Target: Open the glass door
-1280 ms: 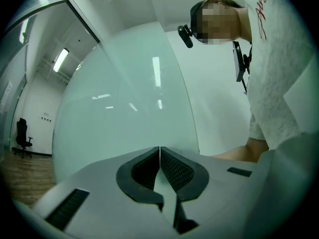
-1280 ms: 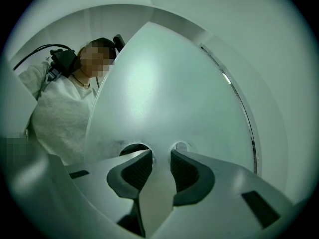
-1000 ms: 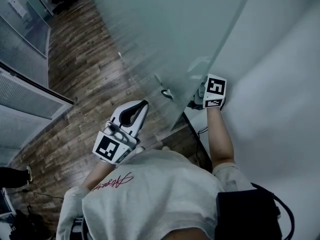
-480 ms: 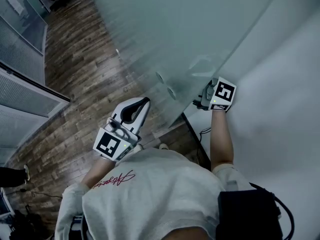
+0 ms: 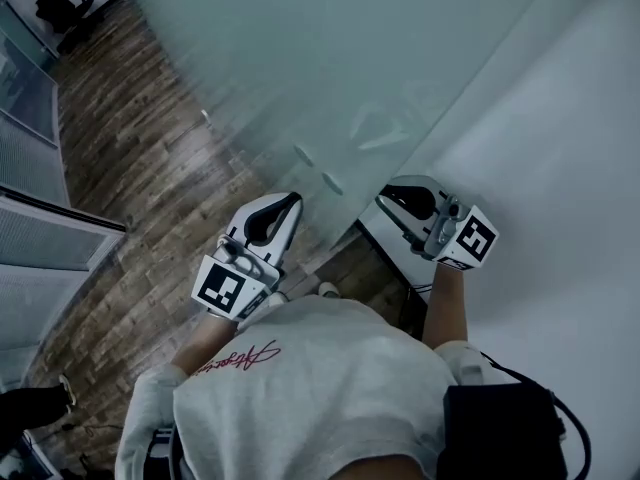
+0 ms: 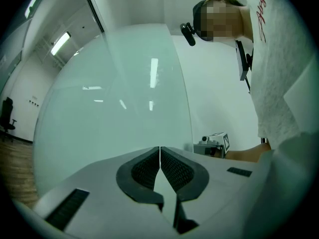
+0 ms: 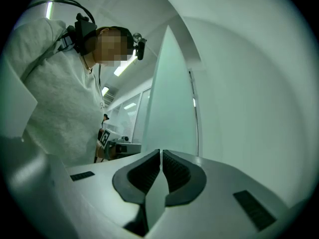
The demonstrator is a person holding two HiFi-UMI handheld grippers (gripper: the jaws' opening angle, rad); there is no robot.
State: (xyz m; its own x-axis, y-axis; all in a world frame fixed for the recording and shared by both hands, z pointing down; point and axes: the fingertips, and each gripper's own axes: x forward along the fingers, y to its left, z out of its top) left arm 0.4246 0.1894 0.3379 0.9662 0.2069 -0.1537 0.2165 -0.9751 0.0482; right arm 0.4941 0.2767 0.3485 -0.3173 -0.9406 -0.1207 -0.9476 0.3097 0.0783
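Observation:
The frosted glass door (image 5: 330, 58) stands ajar, its free edge running down to the floor beside the white wall. Two handle fittings (image 5: 318, 168) show dimly through the glass. My right gripper (image 5: 385, 200) hovers just off the door's edge, touching nothing. Its jaws have just been closing and are shut, with nothing between them (image 7: 161, 152). My left gripper (image 5: 288, 204) hangs in front of the door's face (image 6: 124, 108), also shut and empty (image 6: 159, 148). In the right gripper view the door's edge (image 7: 172, 108) rises straight ahead.
A white wall (image 5: 560, 118) runs along the right. Dark wood flooring (image 5: 130, 168) stretches left to glass partitions (image 5: 40, 258). An office chair (image 5: 60, 6) stands far off at the top left. A cable (image 5: 412, 293) lies by the wall's foot.
My right gripper has let go at the door's edge, drawn back and turned, and its jaws have closed. The left gripper has barely moved.

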